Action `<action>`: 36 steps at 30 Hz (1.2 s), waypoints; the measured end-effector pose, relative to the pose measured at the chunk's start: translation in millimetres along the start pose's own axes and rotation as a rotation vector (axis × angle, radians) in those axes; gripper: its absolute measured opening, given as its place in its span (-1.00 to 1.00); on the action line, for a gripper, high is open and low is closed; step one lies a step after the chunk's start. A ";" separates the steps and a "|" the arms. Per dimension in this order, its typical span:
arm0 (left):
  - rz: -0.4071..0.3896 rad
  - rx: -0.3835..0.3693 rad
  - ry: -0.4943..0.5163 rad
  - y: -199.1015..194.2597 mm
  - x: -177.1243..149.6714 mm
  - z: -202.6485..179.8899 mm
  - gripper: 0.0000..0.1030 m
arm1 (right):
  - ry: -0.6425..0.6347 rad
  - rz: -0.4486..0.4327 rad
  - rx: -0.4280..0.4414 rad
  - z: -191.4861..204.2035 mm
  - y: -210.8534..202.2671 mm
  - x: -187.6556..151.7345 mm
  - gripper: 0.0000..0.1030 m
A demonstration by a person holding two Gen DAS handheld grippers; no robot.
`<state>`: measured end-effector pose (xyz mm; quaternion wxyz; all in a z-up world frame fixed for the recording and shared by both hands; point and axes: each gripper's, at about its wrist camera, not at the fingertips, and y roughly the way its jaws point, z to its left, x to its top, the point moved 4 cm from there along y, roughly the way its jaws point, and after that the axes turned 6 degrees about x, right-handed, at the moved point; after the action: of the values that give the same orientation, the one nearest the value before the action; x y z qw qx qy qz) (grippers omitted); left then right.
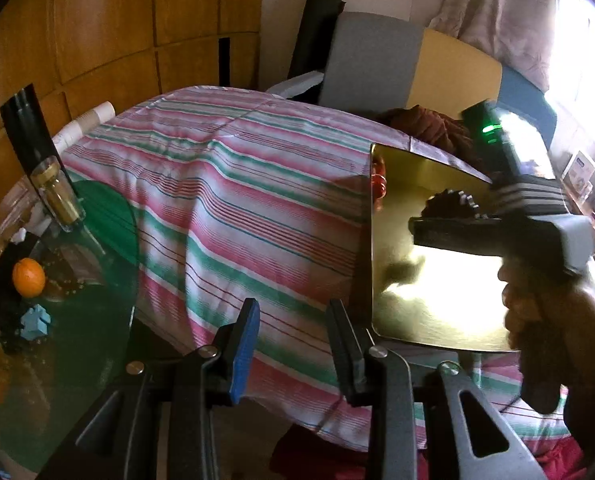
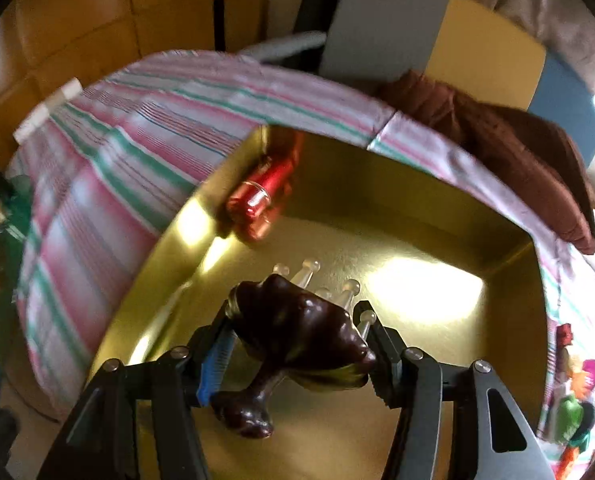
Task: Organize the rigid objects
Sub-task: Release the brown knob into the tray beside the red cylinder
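Note:
A shiny gold tray [image 1: 437, 312] lies on the striped cloth; in the right wrist view its floor [image 2: 377, 432] fills the middle. My right gripper [image 2: 297, 352] is shut on a dark brown hair claw clip [image 2: 297, 328] with clear teeth, held just above the tray floor. A red glossy bottle [image 2: 257, 196] lies in the tray's far left corner, and shows at the tray's rim in the left wrist view [image 1: 378, 180]. My left gripper [image 1: 293, 344] is open and empty, over the cloth just left of the tray. The right gripper [image 1: 457, 228] shows over the tray there.
The striped pink-green cloth [image 1: 237, 200] covers the table. A green glass side table [image 1: 97, 280] at left holds a perfume bottle [image 1: 57, 192], an orange [image 1: 28, 276] and a blue object [image 1: 36, 322]. A brown cloth [image 2: 517, 152] lies behind the tray. Colourful items [image 2: 577, 400] sit at right.

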<state>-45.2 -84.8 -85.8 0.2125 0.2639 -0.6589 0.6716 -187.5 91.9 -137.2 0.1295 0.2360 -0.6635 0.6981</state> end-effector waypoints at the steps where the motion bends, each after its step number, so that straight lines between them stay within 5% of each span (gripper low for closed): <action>1: -0.007 0.000 0.000 -1.8 0.9 0.4 -0.34 | 0.008 0.018 0.018 -1.0 8.1 2.1 0.16; 5: -0.039 0.018 0.026 -10.1 5.6 -2.8 -0.34 | 0.058 0.053 0.081 -5.6 21.8 6.8 0.18; 11: -0.082 0.029 0.071 -21.6 9.9 -9.7 -0.34 | 0.082 -0.052 0.126 -12.8 -12.1 8.3 0.54; 14: -0.101 0.034 0.086 -27.7 11.4 -13.2 -0.34 | 0.094 -0.098 0.128 -20.7 -32.6 5.7 0.54; 29: -0.154 0.003 0.178 -51.1 7.4 -45.7 -0.33 | 0.150 -0.244 0.016 -99.1 -115.9 -49.3 0.59; 36: -0.135 -0.090 0.243 -55.5 1.7 -77.2 -0.33 | 0.230 -0.272 -0.067 -165.1 -152.4 -83.9 0.67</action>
<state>-17.1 -5.7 -41.3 0.3468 0.2148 -0.6384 0.6527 -66.5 279.1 -48.7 0.3055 0.2380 -0.6292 0.6739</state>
